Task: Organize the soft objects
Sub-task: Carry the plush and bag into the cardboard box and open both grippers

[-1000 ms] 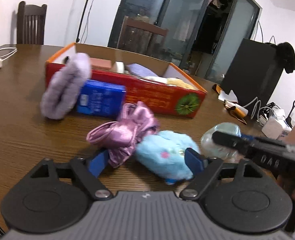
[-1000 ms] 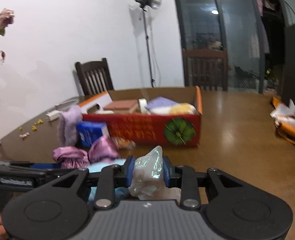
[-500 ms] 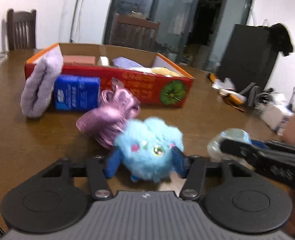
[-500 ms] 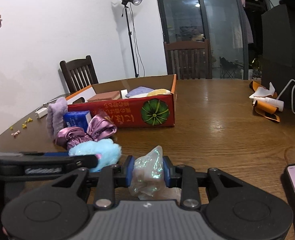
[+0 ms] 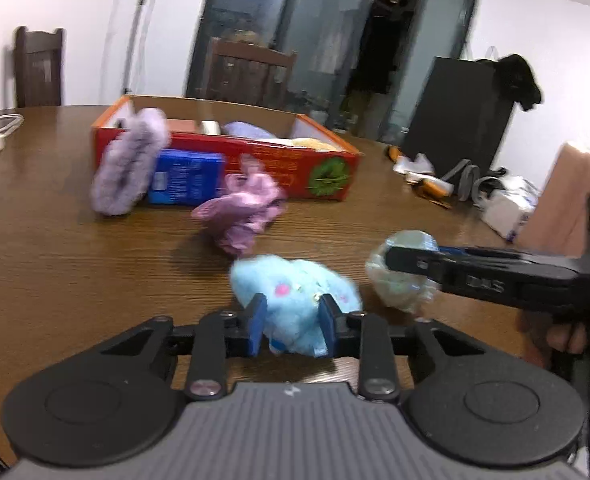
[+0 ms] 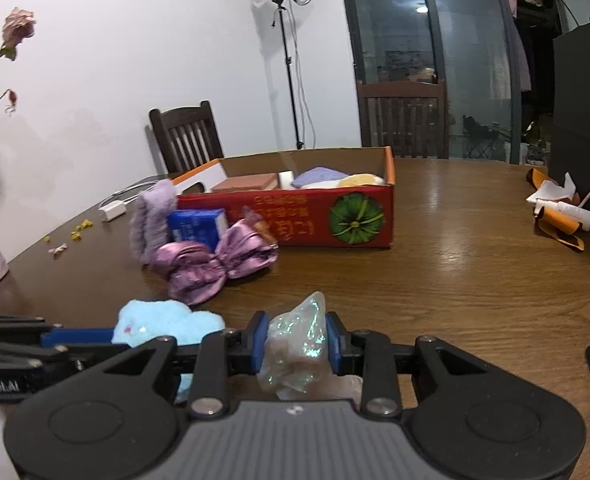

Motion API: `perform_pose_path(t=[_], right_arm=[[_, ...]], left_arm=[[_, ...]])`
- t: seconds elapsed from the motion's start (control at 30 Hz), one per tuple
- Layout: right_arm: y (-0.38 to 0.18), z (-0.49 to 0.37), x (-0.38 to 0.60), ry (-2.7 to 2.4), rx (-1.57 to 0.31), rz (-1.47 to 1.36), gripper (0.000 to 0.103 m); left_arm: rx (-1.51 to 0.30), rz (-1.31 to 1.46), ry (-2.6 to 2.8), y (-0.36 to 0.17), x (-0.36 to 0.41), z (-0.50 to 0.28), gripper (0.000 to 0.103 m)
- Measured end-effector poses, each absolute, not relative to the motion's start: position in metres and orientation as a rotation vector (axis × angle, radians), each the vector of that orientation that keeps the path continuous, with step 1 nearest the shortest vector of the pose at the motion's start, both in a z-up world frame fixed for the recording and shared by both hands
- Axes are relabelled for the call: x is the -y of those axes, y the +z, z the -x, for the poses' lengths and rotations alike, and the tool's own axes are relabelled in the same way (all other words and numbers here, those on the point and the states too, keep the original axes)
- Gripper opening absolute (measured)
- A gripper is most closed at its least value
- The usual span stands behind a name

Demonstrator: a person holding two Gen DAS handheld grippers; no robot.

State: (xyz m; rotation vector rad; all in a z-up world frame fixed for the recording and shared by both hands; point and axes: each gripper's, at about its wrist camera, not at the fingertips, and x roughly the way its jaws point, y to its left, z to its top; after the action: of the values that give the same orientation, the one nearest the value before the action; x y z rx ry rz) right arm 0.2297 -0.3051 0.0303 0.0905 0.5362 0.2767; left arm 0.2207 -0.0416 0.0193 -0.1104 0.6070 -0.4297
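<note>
Left gripper (image 5: 291, 326) jaws clamped on blue plush toy (image 5: 295, 292), low over the wooden worktop (image 5: 75, 264). Right gripper (image 6: 295, 342) jaws pinch an iridescent crinkly bag (image 6: 299, 344). Red cardboard box (image 6: 315, 216) sits farther back, with pink satin scrunchie (image 6: 211, 264), lilac fuzzy pouch (image 6: 151, 216) and blue pack (image 6: 197, 224) just before it.

Dim indoor lighting, ceiling-lamp glare on the glossy table (image 6: 455, 240), motion blur leftward, fisheye-bent edges.
</note>
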Motion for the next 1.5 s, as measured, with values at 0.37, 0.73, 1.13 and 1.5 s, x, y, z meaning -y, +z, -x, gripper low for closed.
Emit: perform_pose_path(t=[0.37, 0.73, 1.13, 1.5], right_arm=[[0.024, -0.235, 0.279, 0.314, -0.510, -0.081, 0.038], [0.045, -0.186, 0.272, 0.341, -0.424, -0.109, 0.042], [0.007, -0.239, 0.272, 0.443, -0.620, -0.436, 0.034], [0.109, -0.283, 0.272, 0.471, -0.395, -0.323, 0.032]], left_arm=[[-0.599, 0.245, -0.407, 0.020, 0.016, -0.214, 0.065], [-0.659, 0.352, -0.403, 0.001, 0.012, -0.255, 0.061], [-0.705, 0.474, -0.492, -0.008, -0.002, -0.257, 0.033], [-0.518, 0.434, -0.575, 0.104, 0.001, -0.344, 0.033]])
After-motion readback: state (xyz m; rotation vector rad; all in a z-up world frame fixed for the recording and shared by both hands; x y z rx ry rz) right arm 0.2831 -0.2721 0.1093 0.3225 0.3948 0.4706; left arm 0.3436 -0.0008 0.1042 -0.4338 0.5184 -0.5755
